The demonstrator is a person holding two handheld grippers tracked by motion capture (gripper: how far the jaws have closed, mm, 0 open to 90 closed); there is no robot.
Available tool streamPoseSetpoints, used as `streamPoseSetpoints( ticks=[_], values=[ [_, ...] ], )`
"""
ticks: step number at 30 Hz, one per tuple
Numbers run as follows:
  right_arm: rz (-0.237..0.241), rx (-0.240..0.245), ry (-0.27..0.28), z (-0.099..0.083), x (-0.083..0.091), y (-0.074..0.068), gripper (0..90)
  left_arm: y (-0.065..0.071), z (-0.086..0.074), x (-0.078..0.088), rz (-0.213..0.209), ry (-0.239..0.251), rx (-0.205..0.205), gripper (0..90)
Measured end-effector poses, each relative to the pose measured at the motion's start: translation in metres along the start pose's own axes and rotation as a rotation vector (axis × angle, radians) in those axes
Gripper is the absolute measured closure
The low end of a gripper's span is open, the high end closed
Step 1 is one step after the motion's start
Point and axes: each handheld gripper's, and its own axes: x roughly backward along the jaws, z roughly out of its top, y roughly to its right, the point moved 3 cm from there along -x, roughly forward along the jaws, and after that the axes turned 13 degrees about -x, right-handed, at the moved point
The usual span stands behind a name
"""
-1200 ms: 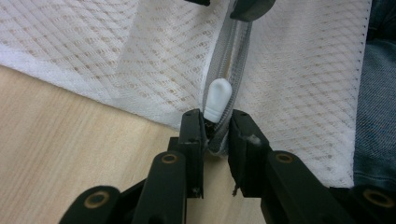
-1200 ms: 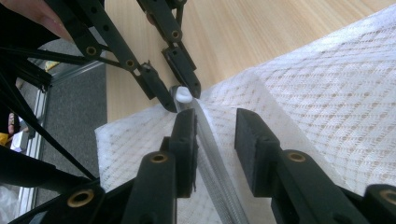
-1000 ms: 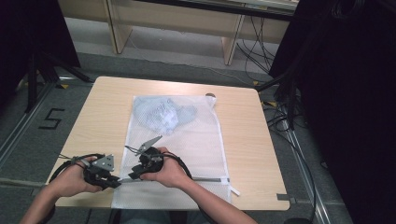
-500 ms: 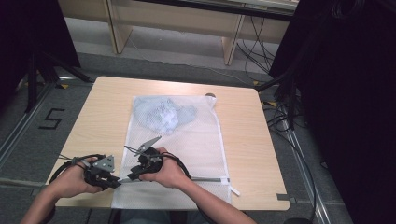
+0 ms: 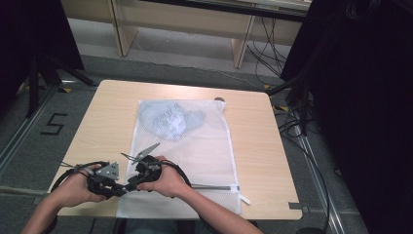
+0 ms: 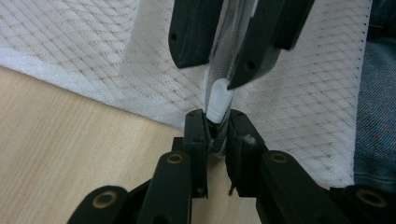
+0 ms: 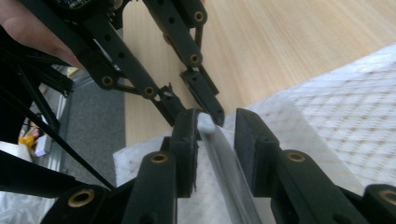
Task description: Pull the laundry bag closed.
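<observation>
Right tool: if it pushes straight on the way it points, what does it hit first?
Likely the white zipper pull straddled by its open tool, with the left tool right behind; depth unclear.

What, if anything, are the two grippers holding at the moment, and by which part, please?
The left gripper is shut on the mesh laundry bag, at its zipper end just below the white zipper pull. The right gripper straddles the zipper, not gripping.

From where I watch, almost nothing has shifted over the last second. My right gripper, at the lower left of the high view, has edged only slightly toward the left gripper, and its jaws sit marginally closer around the zipper pull.
</observation>
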Motion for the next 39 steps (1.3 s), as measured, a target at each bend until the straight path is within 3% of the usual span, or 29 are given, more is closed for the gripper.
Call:
streamPoseSetpoints(
  ticks=[1,6,8,9,14,17,27,28,39],
  values=[
    [0.001,0.031,0.009,0.0011,-0.0021,0.0017,70.0,0.0001,0.0,-0.0001,0.001,0.002,0.002,78.8],
    [0.008,-0.014,-0.004,0.0013,-0.0041,0.0011,71.9,0.0002,-0.0002,0.0001,-0.005,0.003,0.004,78.8],
    [0.01,-0.002,0.0,0.0025,-0.0054,0.0023,73.1,0.0001,-0.0005,0.0001,-0.005,0.005,0.004,78.9],
    [0.016,-0.034,-0.009,0.0021,-0.0065,0.0003,73.8,0.0,-0.0008,0.0002,-0.006,0.006,0.005,78.9],
    [0.017,-0.033,-0.006,0.0019,-0.0094,0.0018,76.1,-0.0007,-0.0014,0.0003,-0.001,0.006,0.004,78.8],
    [0.035,-0.064,-0.011,0.0008,-0.0105,0.0007,80.9,-0.0007,-0.0015,0.0003,-0.001,0.007,0.004,78.8],
    [0.035,-0.057,-0.011,-0.0009,-0.0098,0.0005,82.1,-0.001,-0.0016,0.0005,-0.008,0.005,0.007,79.9],
    [0.035,-0.033,-0.002,-0.0009,-0.0101,0.001,82.1,-0.0011,-0.0018,0.0005,-0.009,0.006,0.009,80.1],
    [0.012,-0.013,-0.012,-0.0022,-0.0026,-0.0014,82.4,-0.001,-0.0003,0.0001,-0.015,-0.005,0.023,82.2]
  ],
)
